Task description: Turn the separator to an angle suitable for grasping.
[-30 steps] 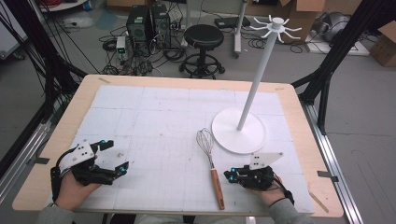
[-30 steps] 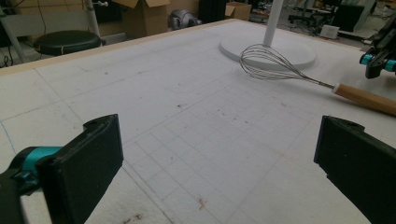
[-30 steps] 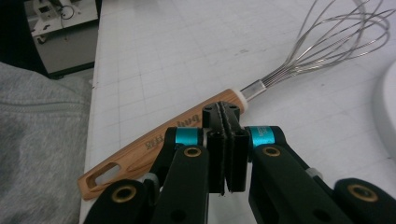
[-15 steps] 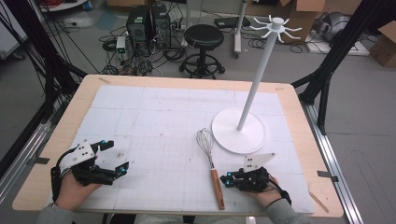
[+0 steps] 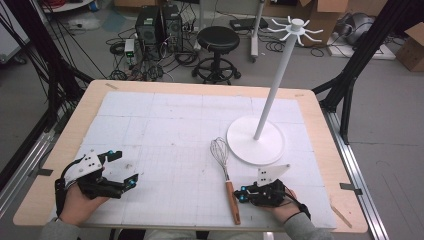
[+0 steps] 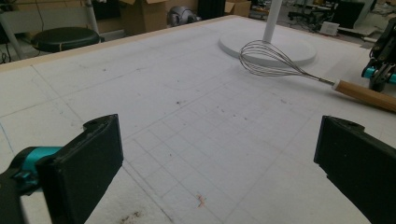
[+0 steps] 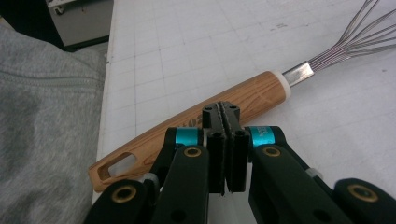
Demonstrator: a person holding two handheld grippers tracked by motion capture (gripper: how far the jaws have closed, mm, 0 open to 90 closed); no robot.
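A person's right tool [image 5: 243, 195], jaws pressed together on nothing, is hovering just beside the wooden handle of a whisk [image 5: 226, 176] lying on the table [image 5: 150, 125] in front of a white hook stand [image 5: 256, 145]. The left tool [image 5: 121, 172], jaws spread, is resting well apart near the table's left edge. Picking the whisk up cleanly will likely call for opening the right jaws first, then straddling the handle mid-length and squeezing squarely so it cannot roll.
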